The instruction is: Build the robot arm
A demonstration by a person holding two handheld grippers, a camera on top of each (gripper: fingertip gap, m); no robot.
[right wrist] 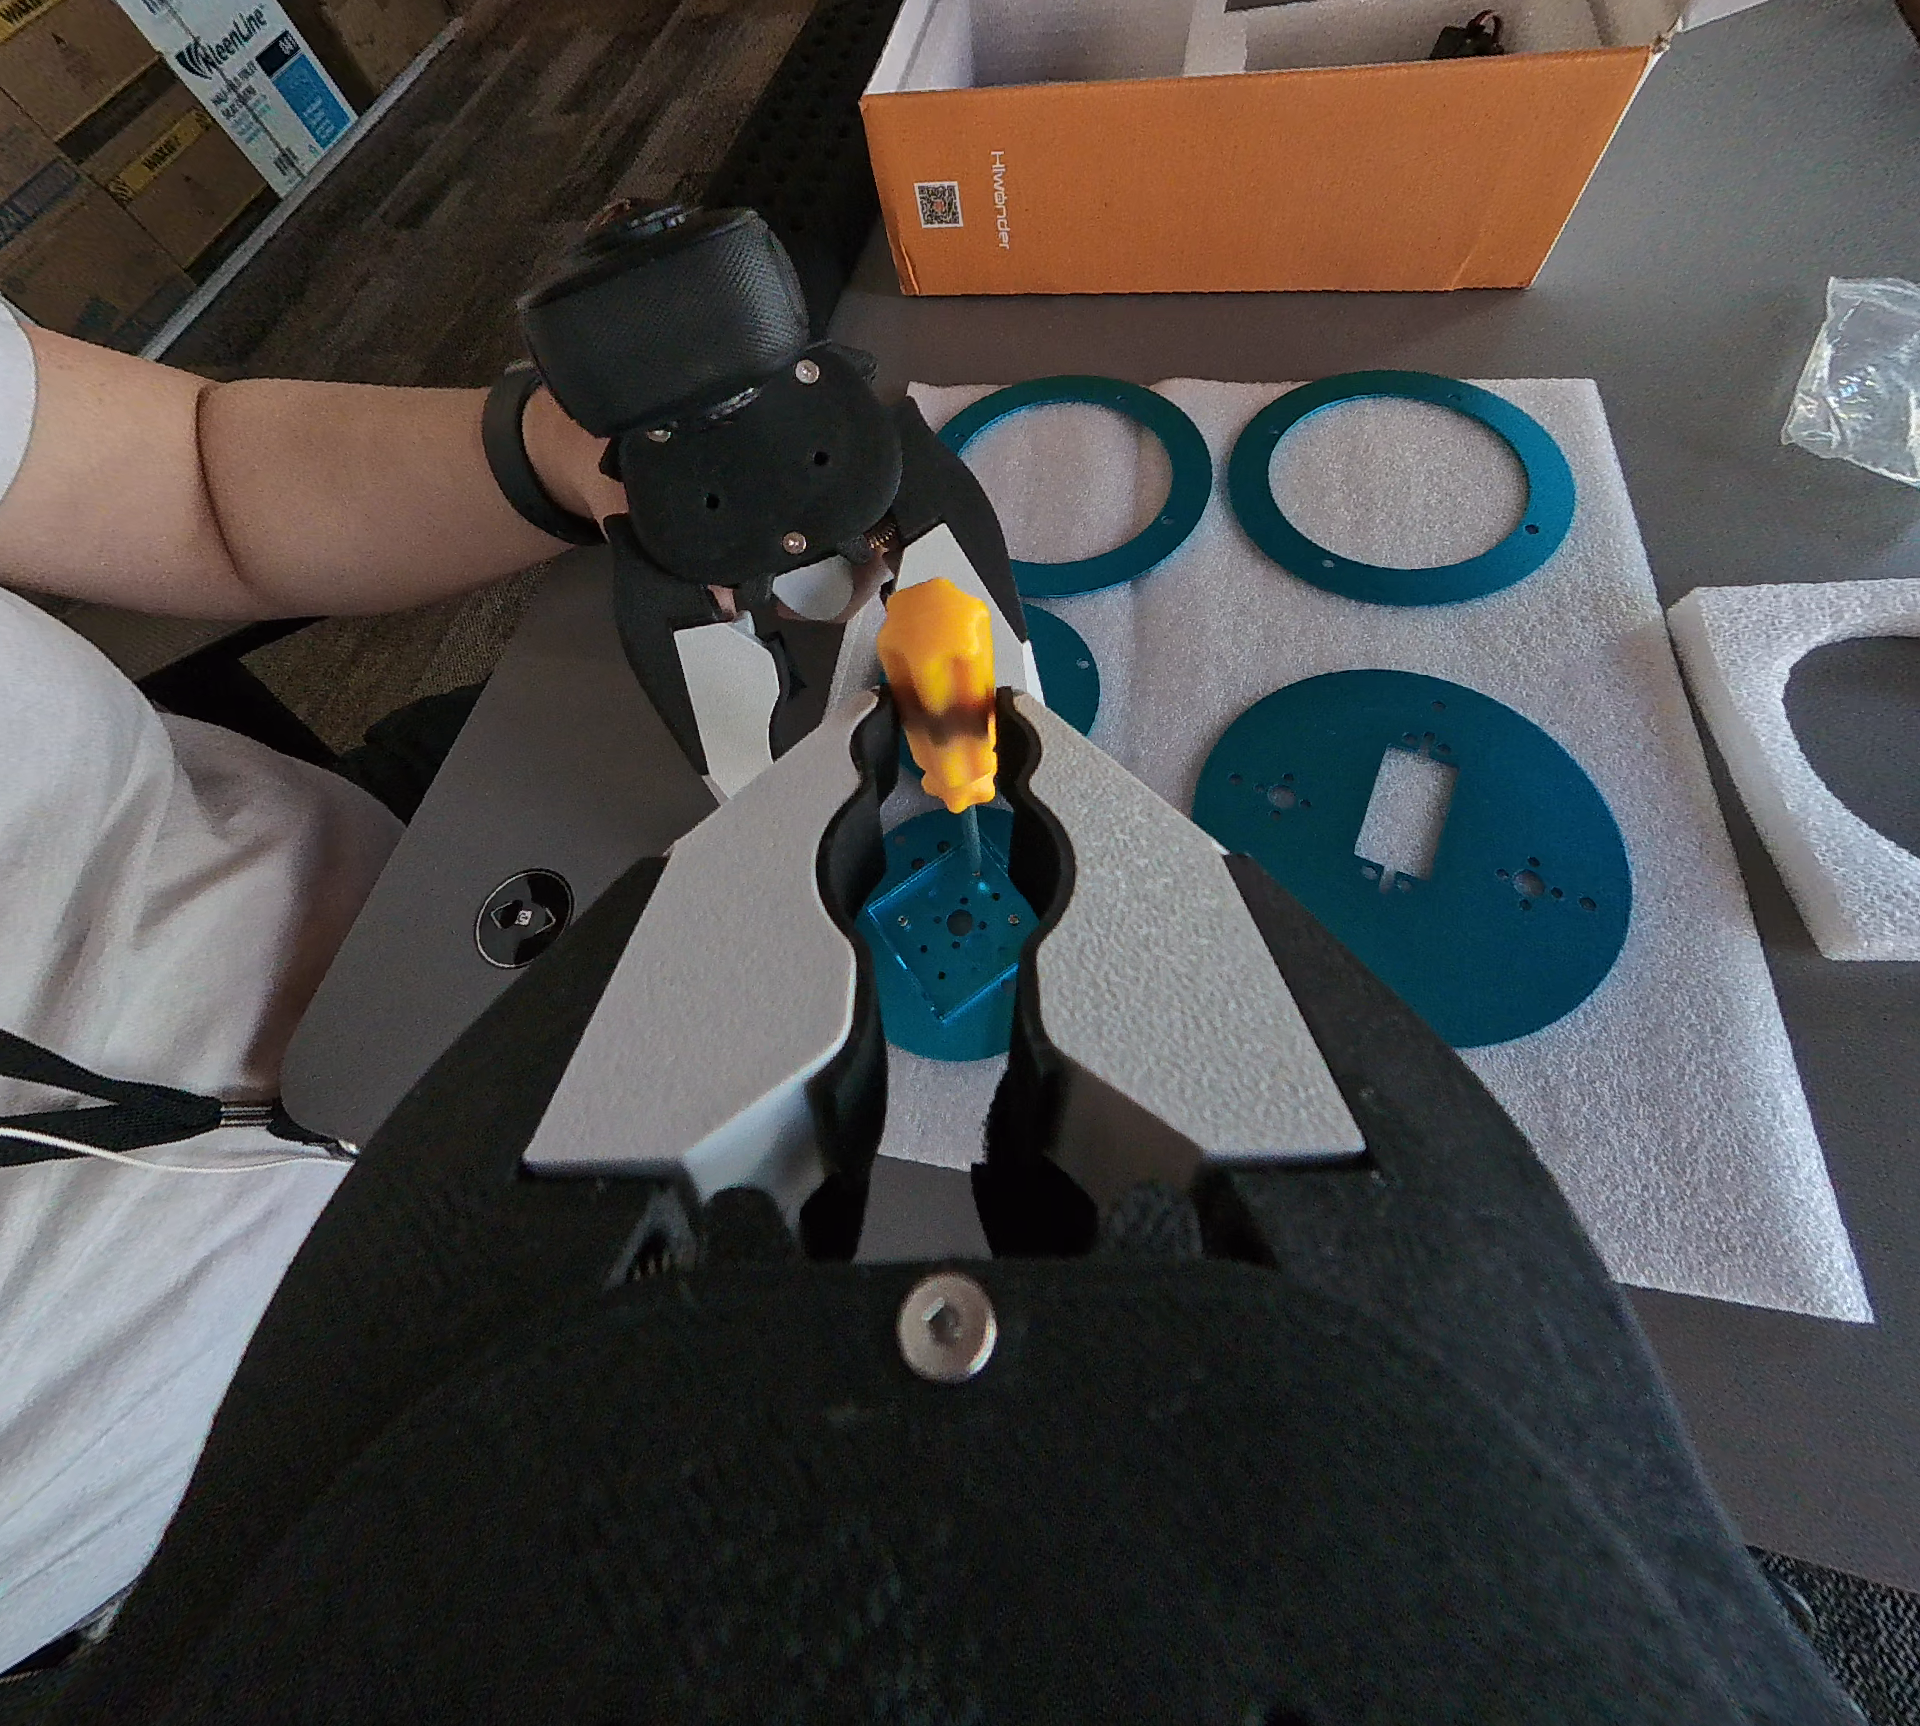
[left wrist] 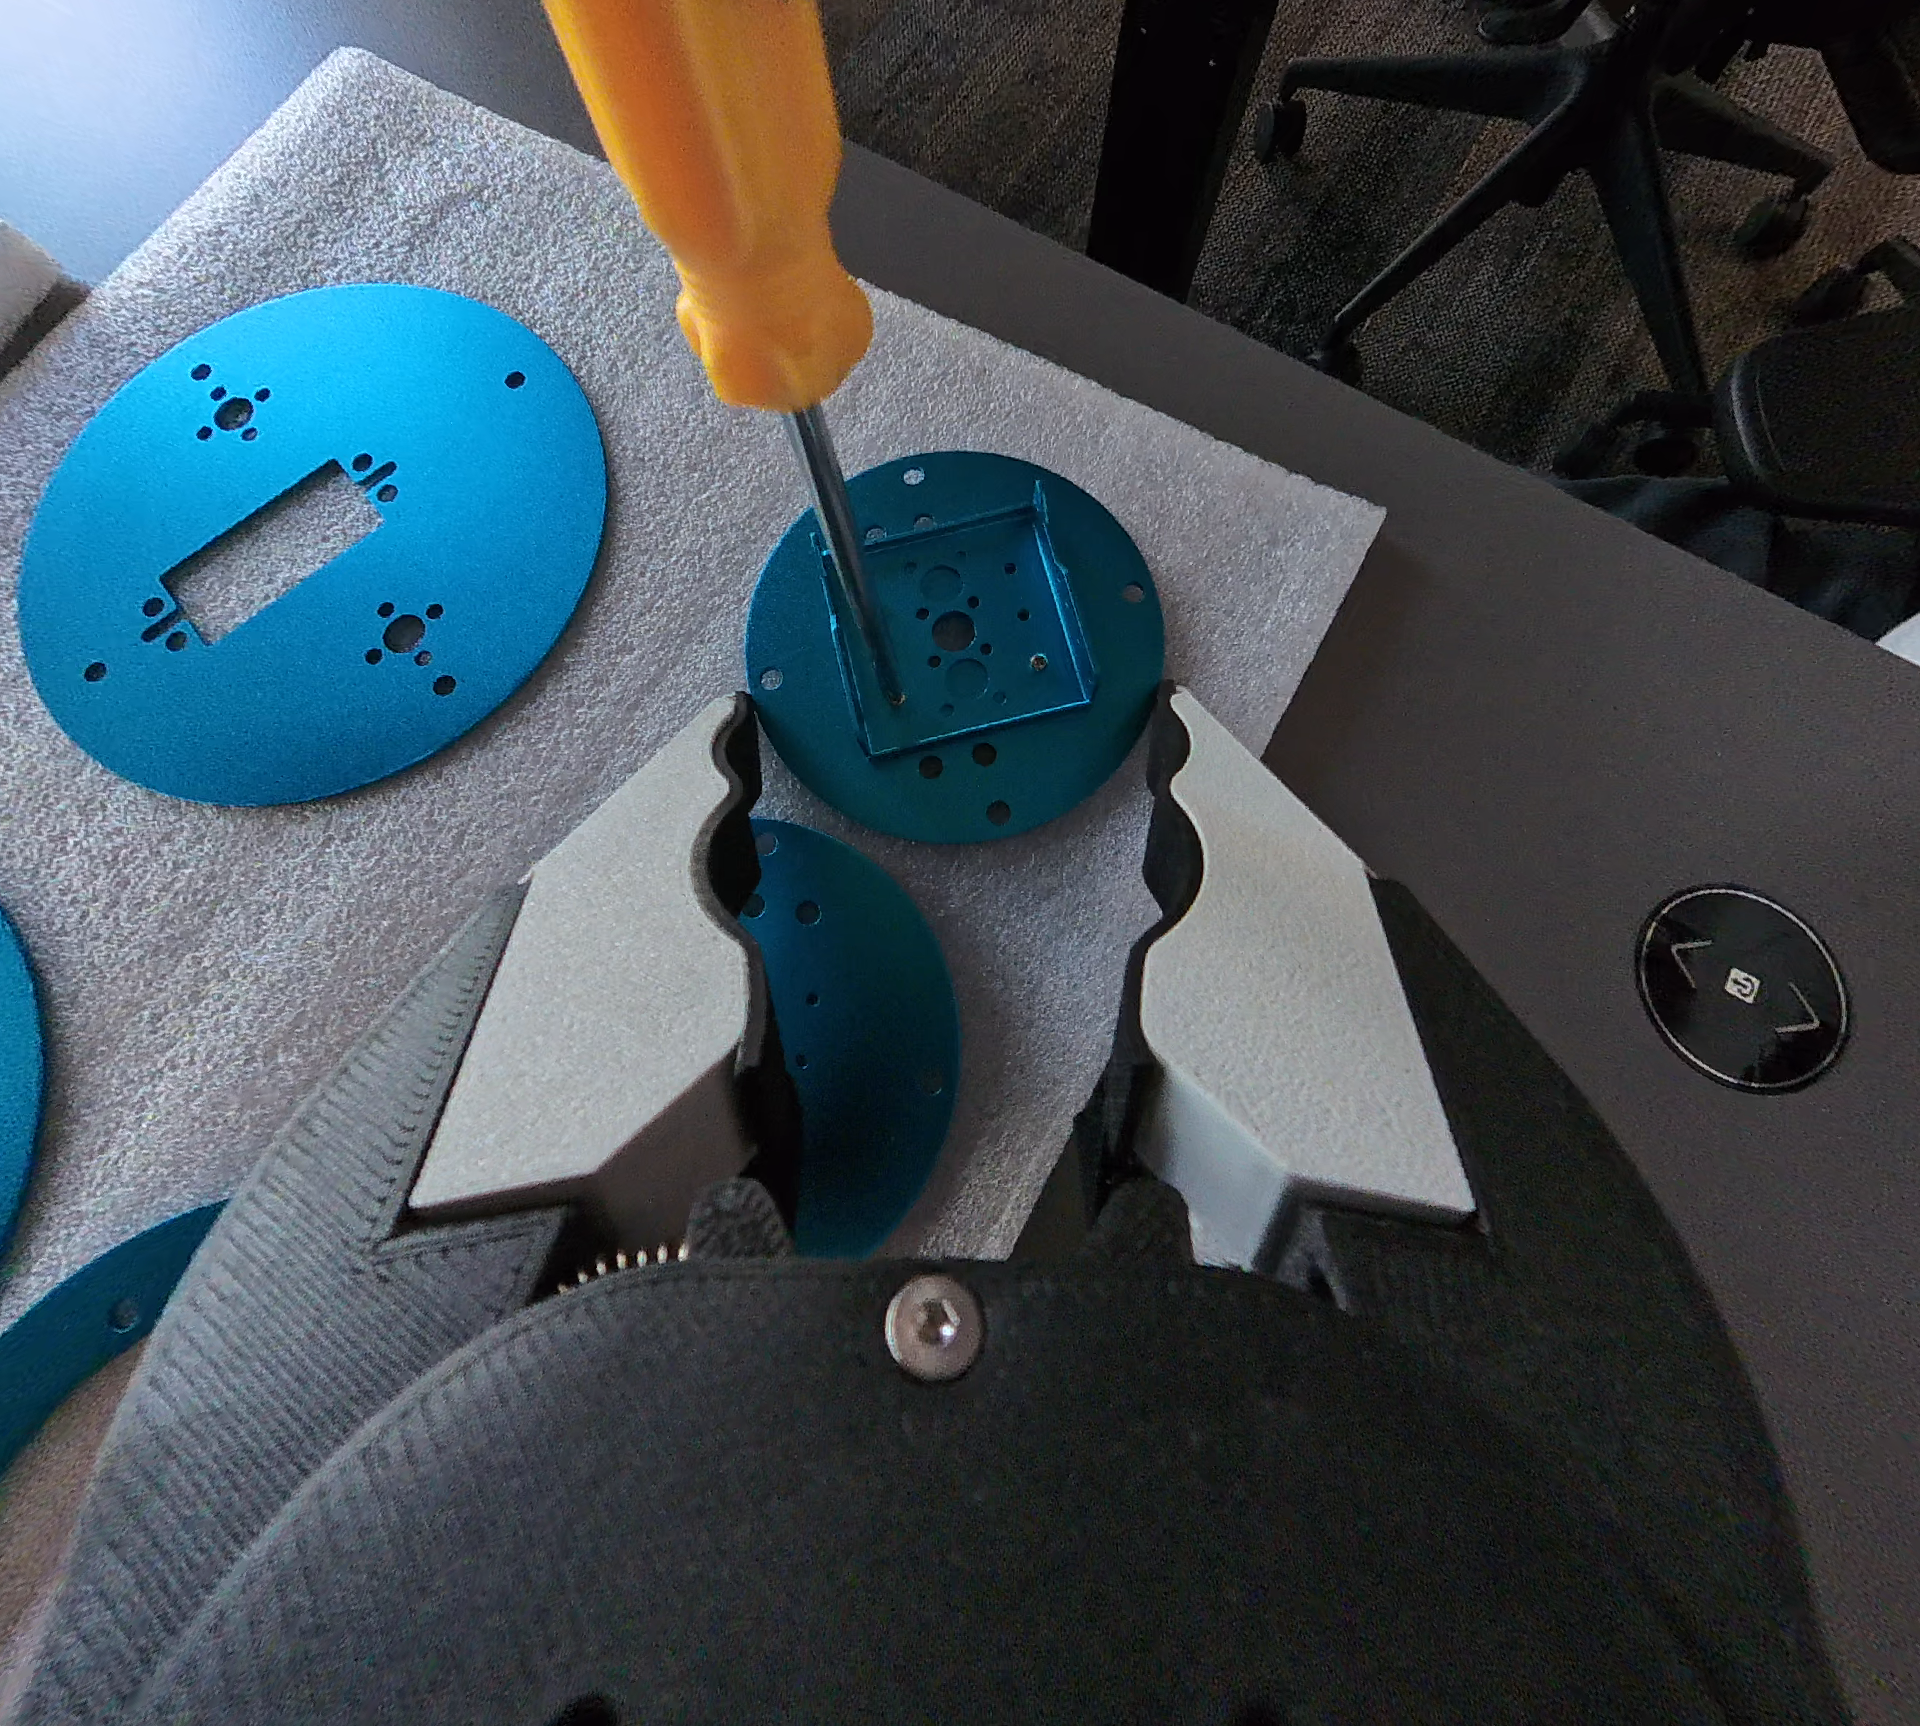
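Screwdriver (left wrist: 717, 149) tip sits on a screw in the square bracket (left wrist: 961, 627) on the small blue disc (left wrist: 951, 803), mid foam sheet (left wrist: 1195, 533). Right gripper (right wrist: 940, 715) clamped on the handle; keep shaft vertical, press down. Left gripper (left wrist: 956, 726) wide open, empty, jaws flanking disc edge, prob. not touching. Big slotted plate (left wrist: 312, 544) beside.

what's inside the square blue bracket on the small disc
The screwdriver tip sits at a corner hole of the bracket; a screw sits opposite. Any screw beneath the tip is hidden.
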